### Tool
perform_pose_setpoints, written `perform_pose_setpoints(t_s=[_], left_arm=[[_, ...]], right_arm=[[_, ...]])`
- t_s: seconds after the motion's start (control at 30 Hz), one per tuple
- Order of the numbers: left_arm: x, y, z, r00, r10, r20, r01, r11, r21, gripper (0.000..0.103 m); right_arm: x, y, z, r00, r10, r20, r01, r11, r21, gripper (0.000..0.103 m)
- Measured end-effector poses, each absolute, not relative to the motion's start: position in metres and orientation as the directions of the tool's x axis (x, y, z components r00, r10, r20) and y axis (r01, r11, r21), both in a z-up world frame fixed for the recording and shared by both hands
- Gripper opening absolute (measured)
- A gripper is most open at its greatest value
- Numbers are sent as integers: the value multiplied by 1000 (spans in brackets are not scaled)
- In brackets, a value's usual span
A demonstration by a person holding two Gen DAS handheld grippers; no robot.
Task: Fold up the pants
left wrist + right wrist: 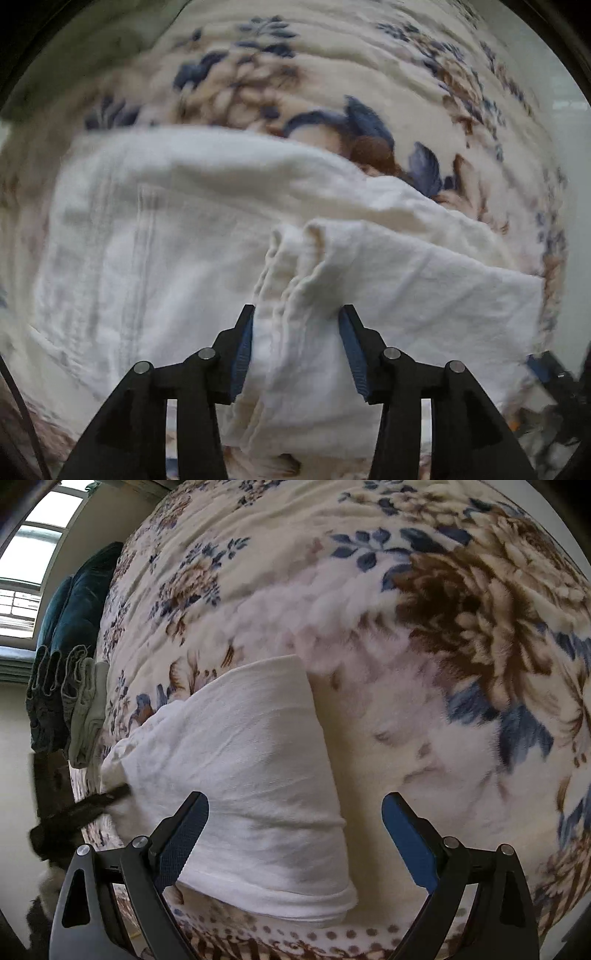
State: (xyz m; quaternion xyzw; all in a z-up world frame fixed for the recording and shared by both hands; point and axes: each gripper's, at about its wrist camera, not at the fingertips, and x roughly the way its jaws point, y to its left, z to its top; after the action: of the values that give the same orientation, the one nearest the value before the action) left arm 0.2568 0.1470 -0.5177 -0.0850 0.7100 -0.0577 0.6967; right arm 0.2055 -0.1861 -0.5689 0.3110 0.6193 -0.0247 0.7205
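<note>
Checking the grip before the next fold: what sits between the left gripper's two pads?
A bunched fold of the white pants fills the left gripper; the left wrist view shows it.

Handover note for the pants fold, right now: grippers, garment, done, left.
Left gripper: bunched fold of the white pants between its pads, which seem to touch it; firm grip unconfirmed.
Right gripper: open, holding nothing, over the pants' right edge.
Pants: on the floral blanket, partly folded into a compact block.
Left: lay down the held fold, smooth, maybe move to the folded stack.
</note>
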Motion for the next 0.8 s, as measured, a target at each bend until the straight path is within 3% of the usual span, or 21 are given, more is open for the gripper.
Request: perform_pose_setpoints(t_s=[0.07, 0.13, 0.2, 0.23, 0.3, 0.5, 0.57, 0.67, 0.8], left_arm=[[252, 160, -516, 4, -222, -975, -80, 972, -222, 62], [248, 166, -521, 1, -226, -974, -98, 969, -225, 63], [245, 162, -527, 11, -153, -988, -55, 987, -154, 63], [242, 158, -530, 14, -114, -993, -27, 993, -115, 63], [241, 148, -533, 3, -66, -998, 20, 998, -66, 63], [216, 148, -494, 13, -120, -993, -48, 992, -121, 63], [204, 145, -491, 17, -137, -990, -67, 988, -138, 71], [189, 141, -529, -118, 8, -993, -52, 999, 15, 74], [189, 153, -511, -106, -54, -993, -120, 992, -41, 74]], right_arm=[[205, -184, -570, 227, 366, -902, 419, 800, 430, 97], [203, -182, -576, 217, 391, -895, 416, 792, 447, 97], [200, -175, -595, 137, 400, -906, 402, 814, 420, 90], [198, -173, -608, 61, 340, -938, 401, 853, 335, 77], [189, -176, -631, -33, 283, -959, 435, 868, 241, 77], [174, -186, -608, 19, 388, -921, 509, 789, 343, 79], [163, -176, -611, 6, 461, -887, 512, 761, 399, 79], [150, -162, -625, -137, 308, -941, 458, 863, 216, 83], [161, -164, -600, -74, 323, -944, 453, 854, 256, 83]])
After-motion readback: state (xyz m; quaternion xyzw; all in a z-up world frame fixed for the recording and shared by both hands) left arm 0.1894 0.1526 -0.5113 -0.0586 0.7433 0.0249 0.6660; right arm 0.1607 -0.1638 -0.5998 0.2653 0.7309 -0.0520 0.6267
